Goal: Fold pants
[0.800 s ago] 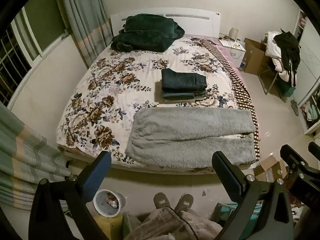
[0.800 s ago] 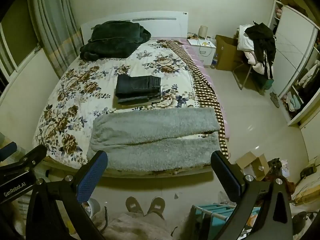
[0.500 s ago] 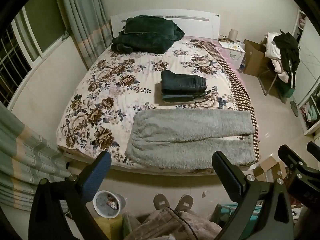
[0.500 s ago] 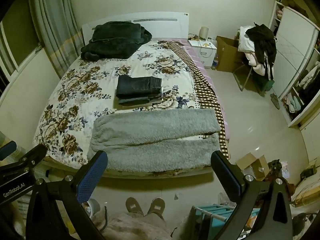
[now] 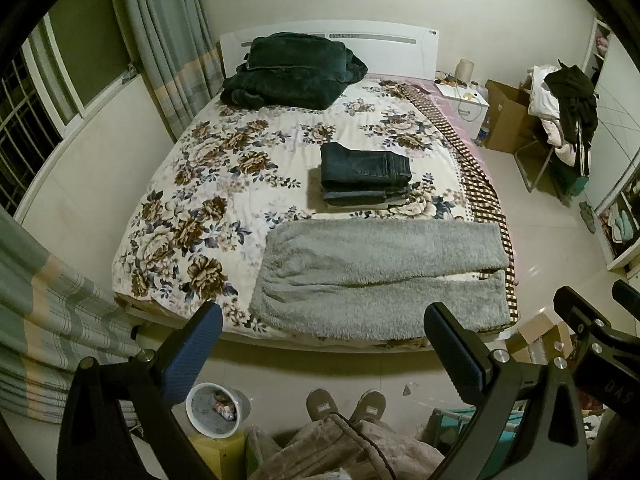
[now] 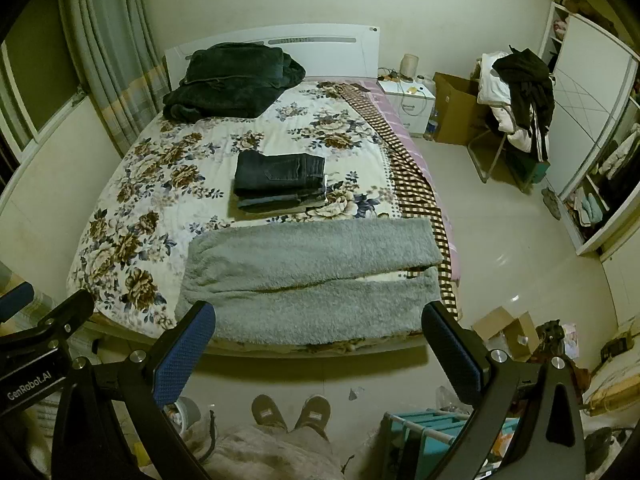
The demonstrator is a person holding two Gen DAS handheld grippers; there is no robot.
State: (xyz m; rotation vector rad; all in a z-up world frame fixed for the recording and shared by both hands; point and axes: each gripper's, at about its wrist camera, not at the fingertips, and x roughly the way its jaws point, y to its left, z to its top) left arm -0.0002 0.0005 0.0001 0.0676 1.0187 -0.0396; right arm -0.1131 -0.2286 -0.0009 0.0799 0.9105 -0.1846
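Fluffy grey pants (image 5: 380, 276) lie flat across the foot of the bed, waist to the left, legs running right with a slit between them; they also show in the right wrist view (image 6: 308, 272). My left gripper (image 5: 324, 340) is open and empty, held high above the floor in front of the bed. My right gripper (image 6: 320, 340) is also open and empty, beside the left one, short of the pants' near edge.
A stack of folded dark jeans (image 5: 364, 176) sits mid-bed on the floral cover (image 5: 192, 208). A dark green blanket (image 5: 292, 72) lies at the headboard. A bin (image 5: 216, 408) and my slippered feet (image 5: 344, 404) are below. A cluttered chair (image 6: 516, 96) stands right.
Both grippers have drifted slightly forward and down toward the bed's foot. Nothing on the bed has moved.
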